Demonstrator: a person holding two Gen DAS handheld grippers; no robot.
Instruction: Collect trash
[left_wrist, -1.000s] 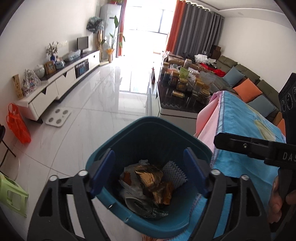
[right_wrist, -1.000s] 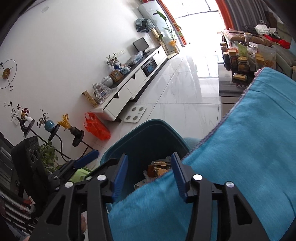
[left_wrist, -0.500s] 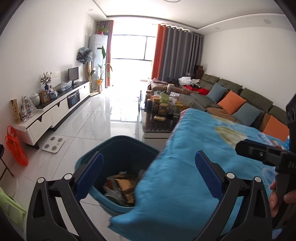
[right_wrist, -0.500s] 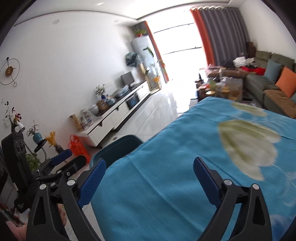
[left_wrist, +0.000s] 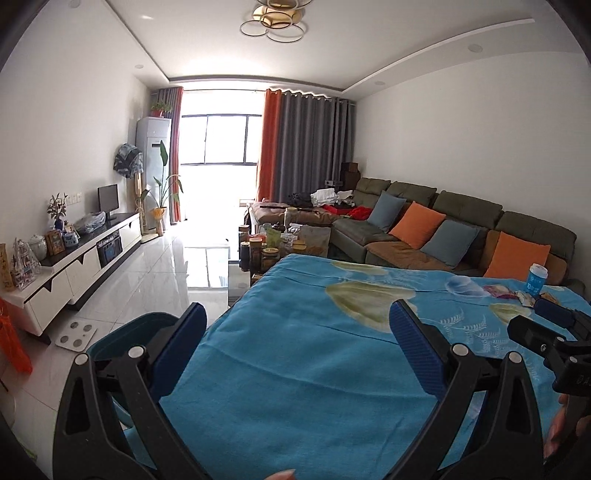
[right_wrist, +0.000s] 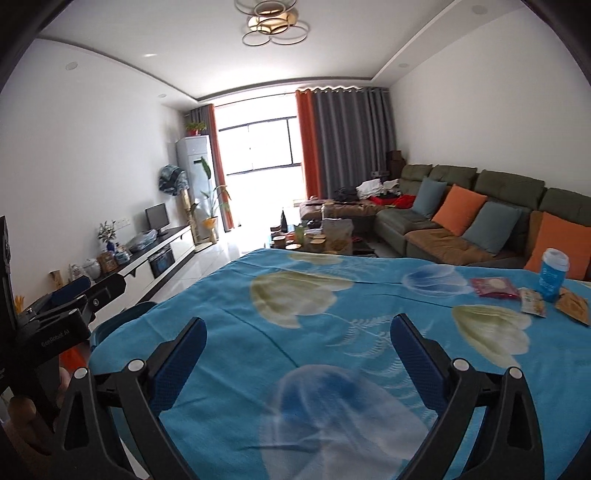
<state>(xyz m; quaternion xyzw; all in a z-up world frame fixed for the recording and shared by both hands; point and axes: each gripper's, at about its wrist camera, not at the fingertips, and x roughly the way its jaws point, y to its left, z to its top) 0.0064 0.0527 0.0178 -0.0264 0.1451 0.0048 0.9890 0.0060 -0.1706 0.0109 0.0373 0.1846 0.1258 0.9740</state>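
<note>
Grippers, left (left_wrist: 297, 325) and right (right_wrist: 297, 339), hang wide and empty over the blue tablecloth (right_wrist: 332, 332); wrappers (right_wrist: 495, 287) and a cup (right_wrist: 552, 274) lie at its far right, bin (left_wrist: 125, 332) beside its left edge.

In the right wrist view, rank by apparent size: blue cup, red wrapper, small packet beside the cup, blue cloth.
1. blue cloth, by far the largest.
2. blue cup and red wrapper: look about alike, unranked.
3. small packet, smallest.
</note>
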